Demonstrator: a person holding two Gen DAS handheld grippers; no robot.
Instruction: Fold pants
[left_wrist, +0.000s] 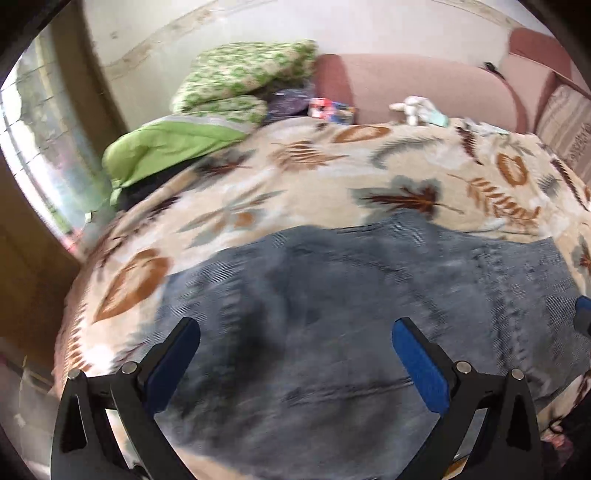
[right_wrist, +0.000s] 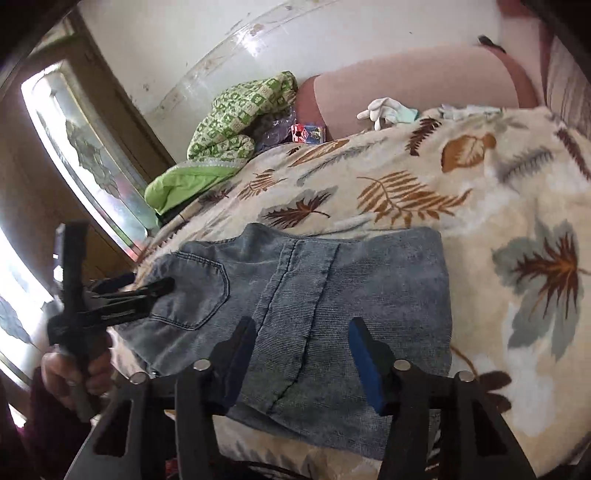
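pants (right_wrist: 332, 295): faded blue denim, matt, ribbed weave
blanket (right_wrist: 480, 177): soft fleecy cloth, leaf print
right gripper (right_wrist: 301, 356): matt black plastic, blue pads

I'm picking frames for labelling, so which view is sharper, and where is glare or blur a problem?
Right wrist view is sharper: jeans seams read clearly, though the window blows out at left. Left wrist view is motion-smeared across jeans and blanket; both bend at the fisheye edges.
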